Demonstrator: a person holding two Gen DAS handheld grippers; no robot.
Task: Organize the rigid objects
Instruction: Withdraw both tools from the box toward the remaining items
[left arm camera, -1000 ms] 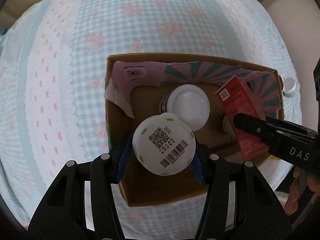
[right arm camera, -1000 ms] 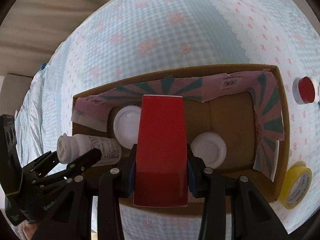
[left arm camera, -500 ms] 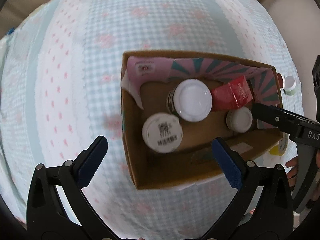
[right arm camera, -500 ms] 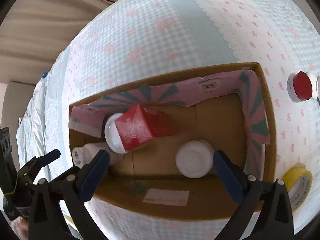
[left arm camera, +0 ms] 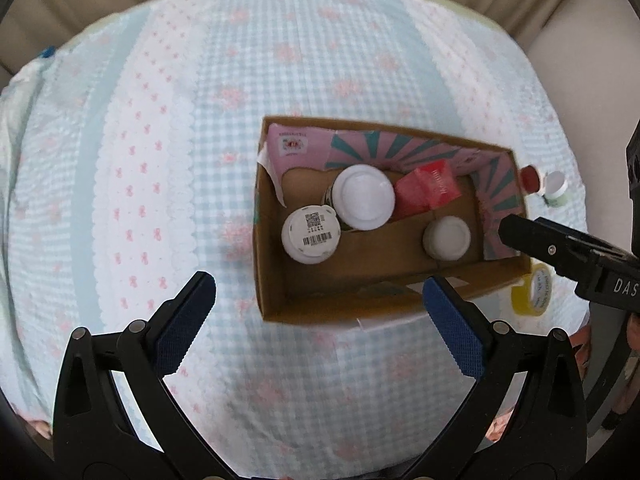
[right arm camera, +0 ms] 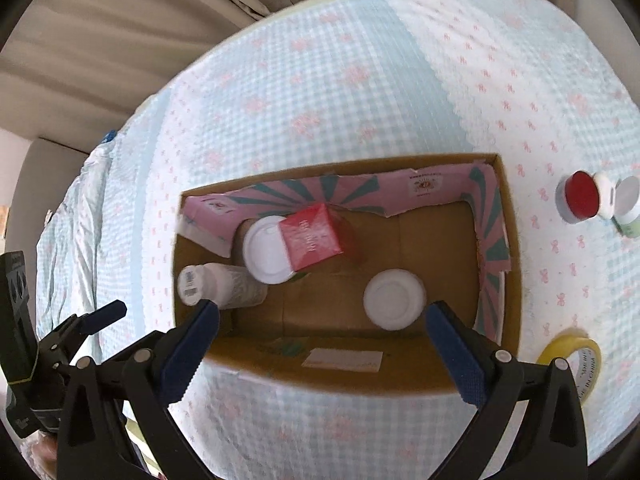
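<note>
An open cardboard box (left arm camera: 259, 240) with a pink and teal lining sits on the checked cloth. Inside it are a white bottle (left arm camera: 310, 233) with a barcode on its end, a wide white-lidded jar (left arm camera: 364, 197), a red carton (left arm camera: 428, 189) leaning on that jar, and a smaller white-lidded jar (left arm camera: 446, 237). My left gripper (left arm camera: 319, 292) hangs open above the box's near left part, with nothing between its blue pads. My right gripper (right arm camera: 323, 312) is also open and empty, above the near wall of the box (right arm camera: 360, 378); the red carton (right arm camera: 313, 237) and the bottle (right arm camera: 218, 289) lie below.
On the cloth right of the box stand a red-lidded jar (right arm camera: 580, 199), a small white and green jar (right arm camera: 629, 210) and a yellow tape roll (right arm camera: 572, 360). Curtains hang behind the table's far edge. The cloth spreads wide to the left of the box.
Both grippers opened and rose away from the box. The left let go of the barcode bottle and the right let go of the red carton; both now rest inside.
</note>
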